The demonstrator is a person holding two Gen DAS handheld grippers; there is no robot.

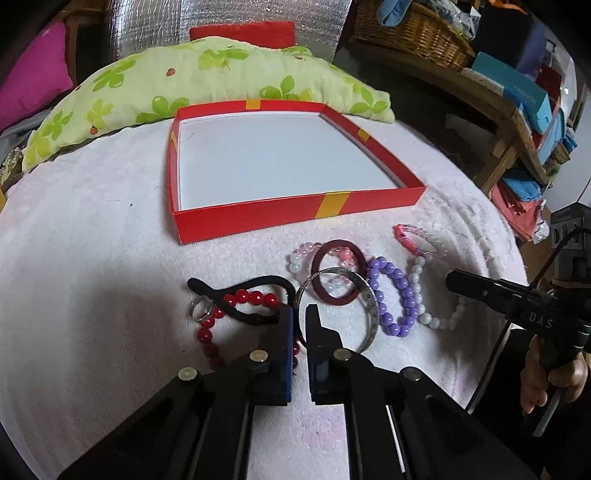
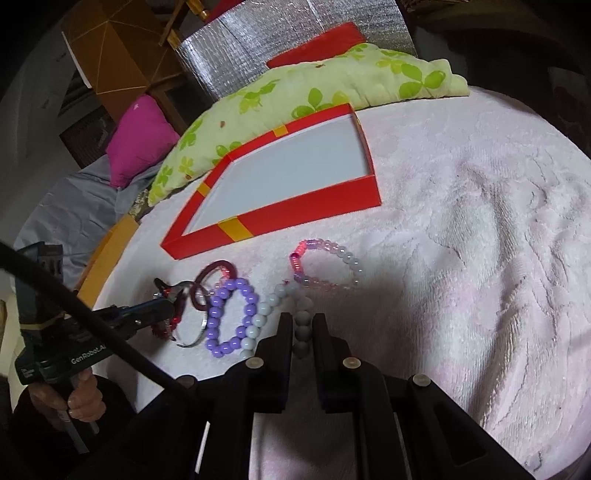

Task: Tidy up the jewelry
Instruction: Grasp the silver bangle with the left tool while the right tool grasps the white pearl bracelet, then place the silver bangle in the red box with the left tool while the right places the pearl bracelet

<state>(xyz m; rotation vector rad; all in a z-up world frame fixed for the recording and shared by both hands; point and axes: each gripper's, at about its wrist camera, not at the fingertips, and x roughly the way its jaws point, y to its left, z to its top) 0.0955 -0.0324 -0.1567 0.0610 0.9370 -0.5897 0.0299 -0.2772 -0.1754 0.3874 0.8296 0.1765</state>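
Note:
A shallow red box [image 1: 258,218] with a white floor lies open and empty on a pink towel; it also shows in the right wrist view [image 2: 310,210]. In front of it lie a silver bangle [image 1: 373,314], a maroon ring [image 1: 354,295], purple beads [image 1: 402,295], white beads [image 1: 428,319], a pink bracelet [image 1: 406,238], red beads [image 1: 255,297], a black band [image 1: 240,293] and a small ring [image 1: 201,312]. My left gripper [image 1: 300,314] is closed on the bangle's near rim. My right gripper [image 2: 301,321] is closed on the white beads [image 2: 301,326].
A green floral pillow [image 1: 207,81] lies behind the box. A magenta cushion [image 1: 33,85] is at the far left. A wicker basket [image 1: 417,33] and stacked boxes [image 1: 532,96] crowd a wooden shelf on the right. The towel [image 2: 480,221] stretches to the right.

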